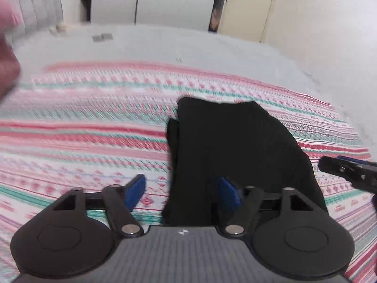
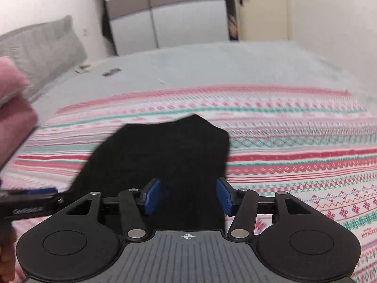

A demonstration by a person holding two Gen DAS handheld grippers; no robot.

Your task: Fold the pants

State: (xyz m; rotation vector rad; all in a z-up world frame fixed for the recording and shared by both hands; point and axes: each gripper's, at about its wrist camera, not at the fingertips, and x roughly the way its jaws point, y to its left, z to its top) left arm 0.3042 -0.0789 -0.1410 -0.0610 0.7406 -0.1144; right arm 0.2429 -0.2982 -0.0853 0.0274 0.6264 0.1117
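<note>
Black pants (image 1: 235, 141) lie folded into a compact bundle on a striped pink, teal and white blanket (image 1: 82, 129). My left gripper (image 1: 182, 188) hovers open over the bundle's near left edge, its right blue pad (image 1: 227, 192) above the cloth and its left one above the blanket. In the right wrist view the pants (image 2: 165, 153) fill the centre, and my right gripper (image 2: 188, 195) stands open over their near right edge, nothing pinched. Each gripper shows in the other's view: the right gripper's finger (image 1: 346, 167) at the right edge, the left gripper's finger (image 2: 30, 200) at the left edge.
The blanket covers a grey bed sheet (image 2: 223, 66). A grey pillow (image 2: 44, 47) leans at the far left, with pink fabric (image 2: 14, 99) close by. Small items (image 1: 102, 37) lie on the far sheet. A wardrobe (image 2: 169, 14) and a door (image 2: 261, 7) stand beyond.
</note>
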